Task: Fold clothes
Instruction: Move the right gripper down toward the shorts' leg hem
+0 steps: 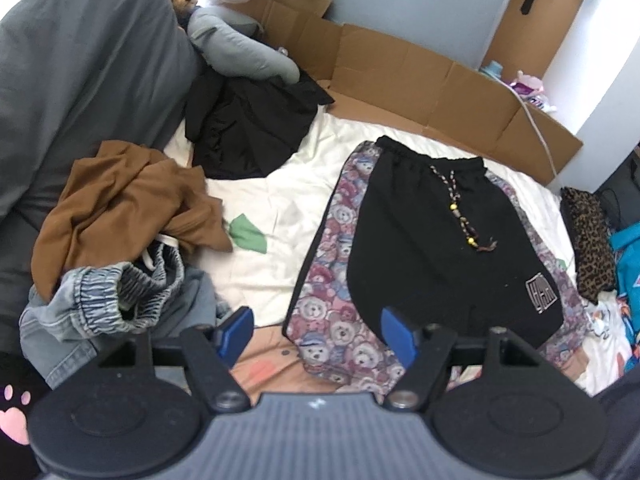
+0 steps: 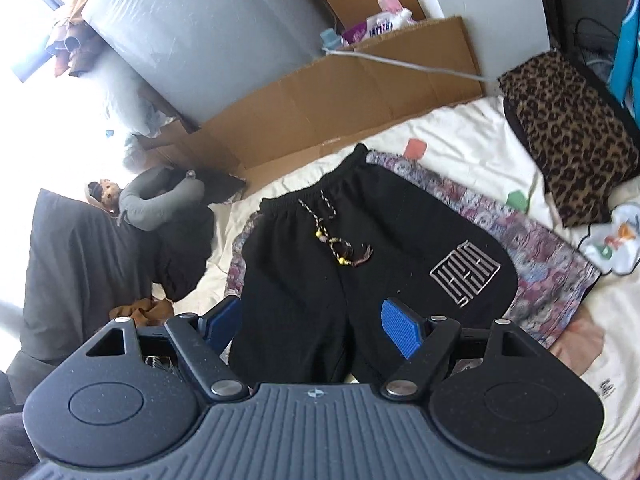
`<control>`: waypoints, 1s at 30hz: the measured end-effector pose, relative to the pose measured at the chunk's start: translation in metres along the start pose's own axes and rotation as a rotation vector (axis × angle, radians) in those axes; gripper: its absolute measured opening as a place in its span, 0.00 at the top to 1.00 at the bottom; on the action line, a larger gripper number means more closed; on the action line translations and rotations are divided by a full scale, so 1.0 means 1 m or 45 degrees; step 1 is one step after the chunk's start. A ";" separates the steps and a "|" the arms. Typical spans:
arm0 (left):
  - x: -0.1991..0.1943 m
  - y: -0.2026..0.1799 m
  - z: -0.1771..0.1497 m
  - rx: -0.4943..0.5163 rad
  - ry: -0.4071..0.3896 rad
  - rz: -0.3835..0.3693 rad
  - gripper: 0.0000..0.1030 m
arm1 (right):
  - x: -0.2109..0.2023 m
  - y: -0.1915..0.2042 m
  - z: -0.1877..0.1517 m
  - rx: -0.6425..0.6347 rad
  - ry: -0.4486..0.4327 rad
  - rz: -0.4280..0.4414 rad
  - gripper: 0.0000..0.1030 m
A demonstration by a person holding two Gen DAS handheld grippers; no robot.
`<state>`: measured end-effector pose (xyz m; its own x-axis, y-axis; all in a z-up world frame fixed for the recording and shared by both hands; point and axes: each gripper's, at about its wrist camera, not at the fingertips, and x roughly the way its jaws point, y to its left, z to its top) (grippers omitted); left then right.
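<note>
Blue-padded fingers of the left gripper (image 1: 316, 332) hang spread apart and empty above the near edge of a cream bedsheet (image 1: 280, 208). Black drawstring shorts with a grey square logo (image 1: 440, 240) lie flat on a teddy-bear print cloth (image 1: 332, 300), mid-bed. At left sits a heap: brown garment (image 1: 120, 208) over a blue denim piece (image 1: 100, 304). Flattened brown cardboard (image 1: 420, 80) lines the far wall. Over the shorts' legs, the right gripper (image 2: 312, 326) hovers tilted, jaws wide, holding nothing.
</note>
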<state>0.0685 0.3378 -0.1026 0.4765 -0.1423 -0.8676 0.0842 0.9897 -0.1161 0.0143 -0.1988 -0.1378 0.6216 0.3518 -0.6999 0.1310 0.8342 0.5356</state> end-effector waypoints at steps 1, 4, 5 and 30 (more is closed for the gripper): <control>0.003 0.002 -0.001 0.001 0.004 0.004 0.29 | 0.006 0.000 -0.005 0.010 0.010 -0.005 0.20; 0.012 0.009 -0.004 -0.008 0.020 0.011 0.29 | 0.021 -0.002 -0.017 0.024 0.035 -0.009 0.20; 0.015 0.011 -0.006 -0.013 0.025 0.010 0.29 | 0.025 -0.001 -0.021 0.018 0.039 -0.010 0.20; 0.105 0.055 -0.019 -0.118 0.237 0.114 0.32 | 0.096 -0.025 -0.103 0.105 0.170 -0.042 0.20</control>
<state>0.1061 0.3777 -0.2095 0.3081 -0.0566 -0.9497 -0.0359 0.9968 -0.0711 -0.0084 -0.1419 -0.2669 0.5082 0.3827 -0.7715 0.2161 0.8105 0.5444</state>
